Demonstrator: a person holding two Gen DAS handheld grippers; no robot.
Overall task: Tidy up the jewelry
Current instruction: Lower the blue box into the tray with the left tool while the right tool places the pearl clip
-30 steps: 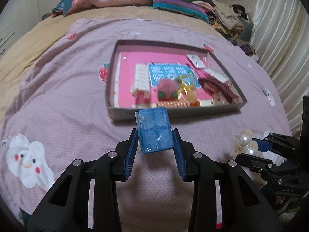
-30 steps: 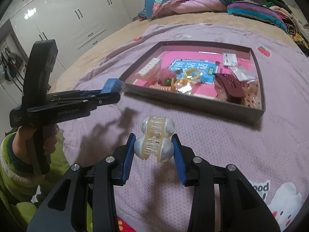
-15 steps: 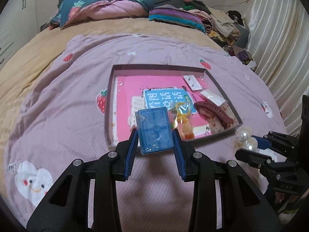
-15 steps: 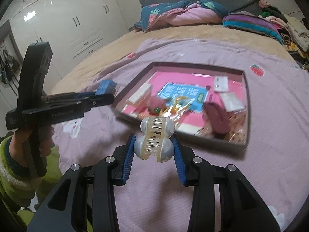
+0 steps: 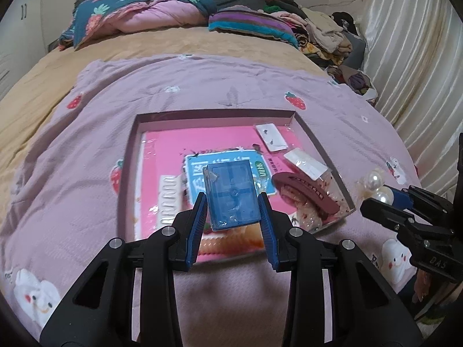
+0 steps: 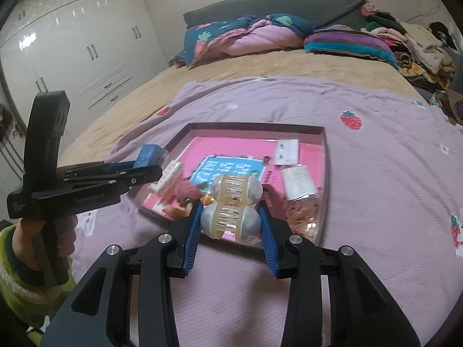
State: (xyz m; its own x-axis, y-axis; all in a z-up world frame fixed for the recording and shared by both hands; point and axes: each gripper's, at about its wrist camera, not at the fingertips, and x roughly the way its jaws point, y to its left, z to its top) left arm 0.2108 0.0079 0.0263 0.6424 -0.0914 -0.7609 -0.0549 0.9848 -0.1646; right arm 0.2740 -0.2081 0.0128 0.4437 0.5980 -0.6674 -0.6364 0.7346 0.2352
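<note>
My left gripper (image 5: 233,205) is shut on a small clear blue plastic box (image 5: 231,193) and holds it in the air over the near part of the shallow brown tray (image 5: 315,141). My right gripper (image 6: 230,211) is shut on a pearl hair claw clip (image 6: 231,208) and holds it above the tray's near edge (image 6: 324,179). The tray lies on the bed and holds a pink card, a blue card (image 5: 196,167), a dark red hair clip (image 5: 306,190), a white comb clip (image 5: 167,199) and small packets (image 5: 272,137). Each gripper shows in the other's view: the right one (image 5: 376,190), the left one (image 6: 150,159).
The tray rests on a lilac blanket (image 5: 202,86) with strawberry and cartoon prints, over a tan bedspread. Folded quilts and piled clothes (image 5: 318,31) lie at the bed's head. A curtain (image 5: 419,57) hangs at the right; white wardrobes (image 6: 72,57) stand at the left.
Both grippers have risen and moved forward towards the tray, each still holding its item. The blue box now hangs over the tray's contents; the pearl clip is over the near rim.
</note>
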